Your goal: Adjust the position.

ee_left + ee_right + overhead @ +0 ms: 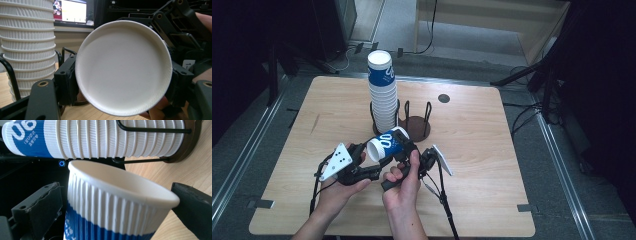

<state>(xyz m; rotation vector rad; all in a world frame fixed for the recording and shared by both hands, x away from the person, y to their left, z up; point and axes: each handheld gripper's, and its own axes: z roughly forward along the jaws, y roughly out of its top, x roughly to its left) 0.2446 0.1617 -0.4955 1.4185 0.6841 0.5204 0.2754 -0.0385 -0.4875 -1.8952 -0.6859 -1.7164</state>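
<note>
On the pale wooden surface (472, 150), a tall stack of cups (382, 95) fills one holder. I judge one stacking underway: my left tool (379, 161) grips a single paper cup (387, 145); right tool (409, 150) brackets it, seemingly loosely.

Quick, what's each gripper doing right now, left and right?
Left gripper: closed on the mouth end of the paper cup.
Right gripper: jaws either side of the same cup; whether they press on it cannot be told.
</note>
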